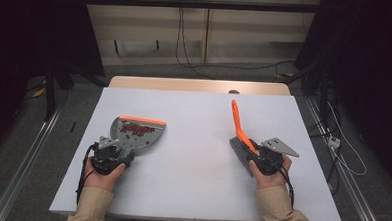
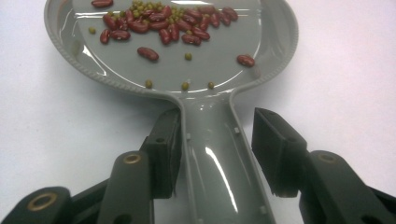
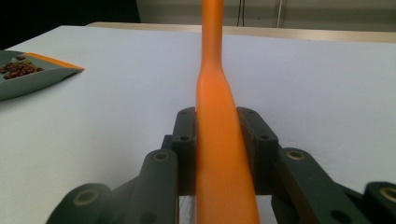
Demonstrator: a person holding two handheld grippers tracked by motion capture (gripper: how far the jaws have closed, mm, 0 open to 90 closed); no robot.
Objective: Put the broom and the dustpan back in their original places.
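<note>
A grey dustpan (image 1: 145,137) with an orange lip lies flat on the white table (image 1: 199,115) at the left, and it also shows at the left edge of the right gripper view (image 3: 28,81). Red beans and small green peas (image 2: 163,23) are piled in its pan. My left gripper (image 1: 118,146) straddles the dustpan's handle (image 2: 215,158): the jaws stand open, with one pad at the handle's edge and the other clearly apart from it. My right gripper (image 1: 254,147) is shut on the orange handle (image 3: 212,70) of a hand brush (image 1: 236,120), whose grey bristles (image 1: 239,153) rest on the table.
A wooden strip (image 1: 200,85) runs along the table's far edge. Cables (image 1: 342,147) trail over the floor to the right and behind. Metal rails flank the table on both sides. White table surface lies between the two hands.
</note>
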